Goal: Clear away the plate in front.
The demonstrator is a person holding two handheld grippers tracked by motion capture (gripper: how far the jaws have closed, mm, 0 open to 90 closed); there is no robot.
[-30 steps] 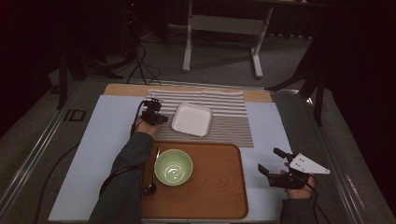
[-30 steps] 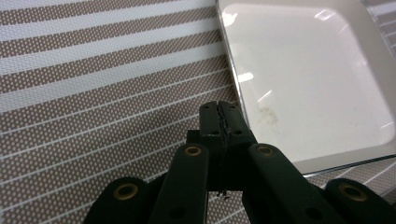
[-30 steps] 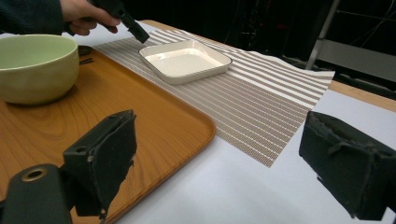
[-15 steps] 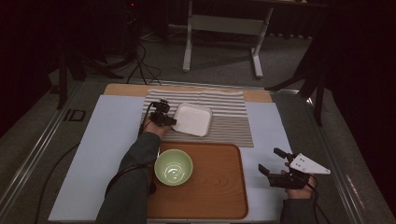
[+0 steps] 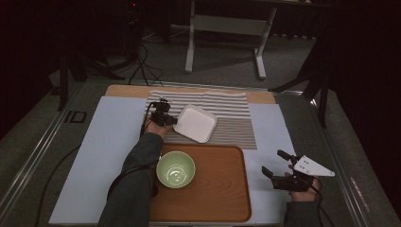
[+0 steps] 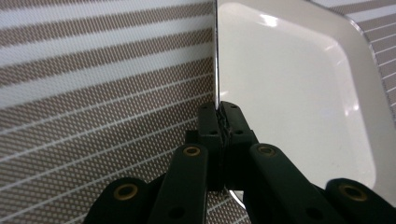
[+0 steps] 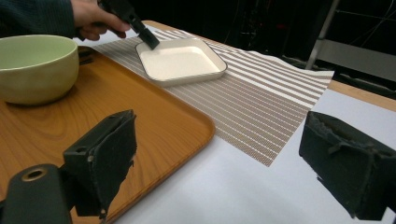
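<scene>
A white square plate [image 5: 196, 123] lies on the striped mat [image 5: 236, 106] behind the wooden tray [image 5: 222, 189]. My left gripper [image 5: 171, 120] is shut on the plate's left rim; in the left gripper view the jaws pinch the thin edge of the plate [image 6: 289, 93] at the gripper's tip [image 6: 218, 109]. A light green bowl [image 5: 175, 169] stands on the tray's left part. My right gripper [image 5: 272, 161] hovers open over the pale blue table cover right of the tray, its jaws wide apart [image 7: 224, 163] with nothing between them. From there the plate [image 7: 180, 60] and bowl [image 7: 35, 65] lie ahead.
The person's left forearm [image 5: 135, 179] passes along the tray's left edge beside the bowl. The mat [image 7: 261, 102] reaches from the tray's far edge to the table's back. Table legs and cables stand on the dark floor beyond.
My left gripper has moved right across the mat to the plate and shut on its rim; the plate looks slightly turned. The right gripper has stayed put.
</scene>
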